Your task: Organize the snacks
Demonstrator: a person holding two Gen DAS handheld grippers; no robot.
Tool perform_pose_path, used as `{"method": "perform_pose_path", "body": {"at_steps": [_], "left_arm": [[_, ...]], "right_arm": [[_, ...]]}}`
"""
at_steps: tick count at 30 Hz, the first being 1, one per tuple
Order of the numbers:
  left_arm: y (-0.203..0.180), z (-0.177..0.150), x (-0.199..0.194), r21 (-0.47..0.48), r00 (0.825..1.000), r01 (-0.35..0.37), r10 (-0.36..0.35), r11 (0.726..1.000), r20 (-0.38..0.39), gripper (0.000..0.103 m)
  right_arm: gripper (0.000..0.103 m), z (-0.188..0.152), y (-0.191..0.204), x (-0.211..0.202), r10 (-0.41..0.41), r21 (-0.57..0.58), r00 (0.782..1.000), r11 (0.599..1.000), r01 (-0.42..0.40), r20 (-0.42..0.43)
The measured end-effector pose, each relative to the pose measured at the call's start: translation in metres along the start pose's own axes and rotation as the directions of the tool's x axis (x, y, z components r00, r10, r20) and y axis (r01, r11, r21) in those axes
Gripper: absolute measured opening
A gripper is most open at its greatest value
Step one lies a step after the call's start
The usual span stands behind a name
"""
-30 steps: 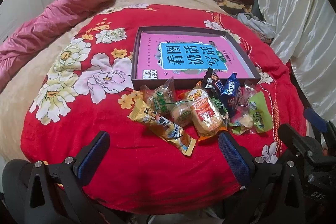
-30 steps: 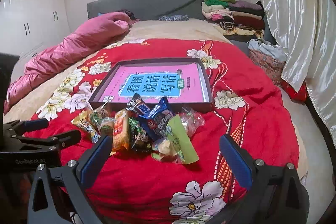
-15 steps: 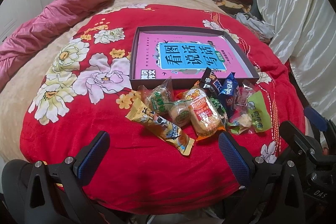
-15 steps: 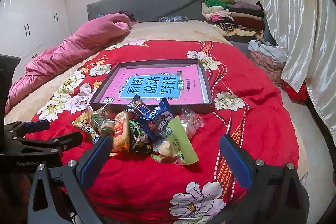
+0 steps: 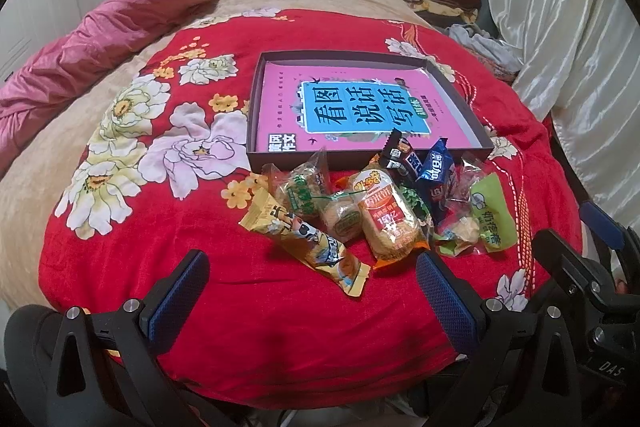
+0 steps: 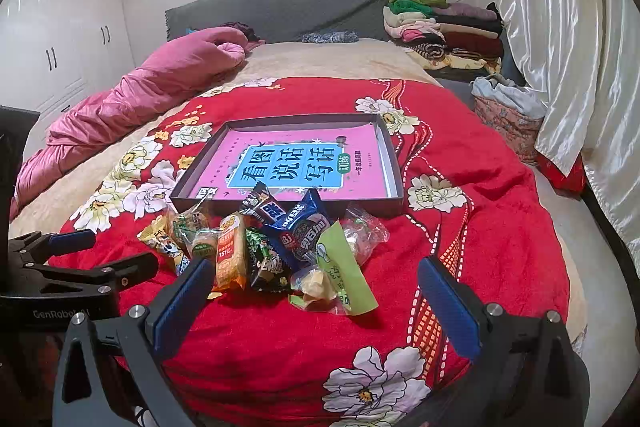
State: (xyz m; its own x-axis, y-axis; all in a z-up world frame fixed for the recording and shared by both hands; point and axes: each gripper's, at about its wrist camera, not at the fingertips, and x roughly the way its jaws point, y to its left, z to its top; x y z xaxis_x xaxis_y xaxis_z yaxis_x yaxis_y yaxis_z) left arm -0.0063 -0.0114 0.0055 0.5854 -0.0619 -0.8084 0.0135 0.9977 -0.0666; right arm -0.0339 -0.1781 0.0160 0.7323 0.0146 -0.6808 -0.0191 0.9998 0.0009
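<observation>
A pile of wrapped snacks lies on the red flowered blanket [image 5: 168, 267] in front of a shallow dark box [image 5: 456, 95] [image 6: 394, 163] with a pink book in it. The pile holds a long yellow packet [image 5: 308, 239], an orange packet [image 5: 388, 219] [image 6: 230, 251], a blue packet [image 5: 436, 171] [image 6: 298, 231] and a green packet [image 5: 490, 211] [image 6: 346, 271]. My left gripper [image 5: 312, 299] is open and empty just short of the yellow packet. My right gripper [image 6: 314, 301] is open and empty just short of the green packet.
A pink duvet [image 6: 152, 87] lies along the bed's left side. Folded clothes [image 6: 444, 27] are stacked at the far right by the headboard. A white curtain [image 6: 560, 27] hangs on the right, with a basket [image 6: 504, 123] below it. The left gripper's body [image 6: 60, 267] shows in the right wrist view.
Both grippers have moved slightly forward toward the snack pile. The snacks and the box have not moved.
</observation>
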Motion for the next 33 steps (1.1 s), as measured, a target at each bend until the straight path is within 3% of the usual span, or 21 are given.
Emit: {"method": "perform_pose_path", "body": {"at_steps": [19,33], "left_arm": [[-0.002,-0.002,-0.001,0.007,1.0,0.01,-0.01,1.0,0.002,0.103],[0.013,-0.004,0.015,-0.049,0.998,0.02,-0.023,0.999,-0.059,0.103]], "right_arm": [[0.103,0.001,-0.002,0.0,-0.002,0.009,1.0,1.0,0.002,0.002],[0.103,0.0,-0.006,0.006,0.013,0.033,1.0,0.999,-0.012,-0.022]]}}
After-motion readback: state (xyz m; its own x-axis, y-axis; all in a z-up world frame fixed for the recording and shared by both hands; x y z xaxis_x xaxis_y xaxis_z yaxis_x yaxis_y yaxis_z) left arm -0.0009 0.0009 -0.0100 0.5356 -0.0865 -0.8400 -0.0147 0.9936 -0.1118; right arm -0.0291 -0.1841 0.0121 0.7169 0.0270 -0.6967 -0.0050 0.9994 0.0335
